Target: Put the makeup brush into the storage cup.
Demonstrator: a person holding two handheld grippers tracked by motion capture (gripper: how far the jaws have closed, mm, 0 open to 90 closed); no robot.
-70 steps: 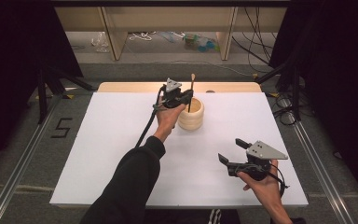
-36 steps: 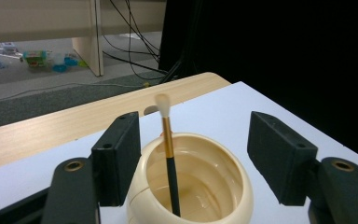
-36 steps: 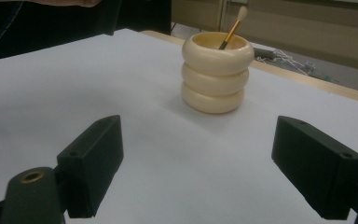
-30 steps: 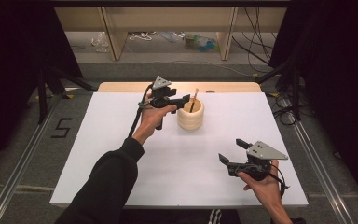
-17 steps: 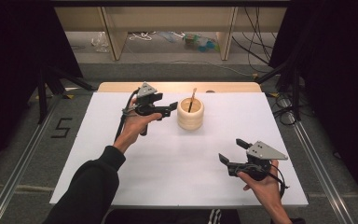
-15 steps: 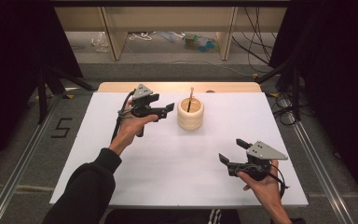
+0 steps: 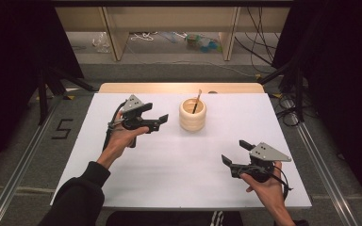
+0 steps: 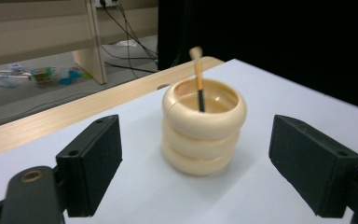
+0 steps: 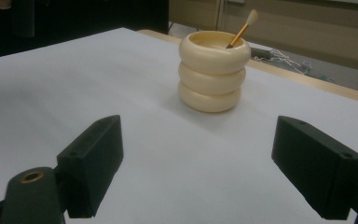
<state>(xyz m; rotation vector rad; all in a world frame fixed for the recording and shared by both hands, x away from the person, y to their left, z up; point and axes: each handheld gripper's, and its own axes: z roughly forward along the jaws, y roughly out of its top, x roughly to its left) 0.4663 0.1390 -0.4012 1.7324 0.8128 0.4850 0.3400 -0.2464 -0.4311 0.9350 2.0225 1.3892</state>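
At the far centre of the white table (image 7: 169, 179): cream ringed holder (image 7: 192, 114) with a small brush (image 7: 196, 101) standing in it, both grippers empty.

Holder is three stacked rounded rings, upright, sitting on the white sheet close to the wooden strip (image 7: 179, 87) along the table's far edge. Brush leans inside it, pale tip up above the rim, dark lower shaft inside the cup. Left gripper (image 7: 159, 120) is held above the table just left of the holder, jaws spread wide, pointing at it, not touching; in the left gripper view the holder sits between the two pads but beyond them. Right gripper (image 7: 235, 153) is near the table's near right corner, well apart from the holder, jaws also spread wide, nothing between them. Floor marking "5" (image 7: 62, 128) left of the table.
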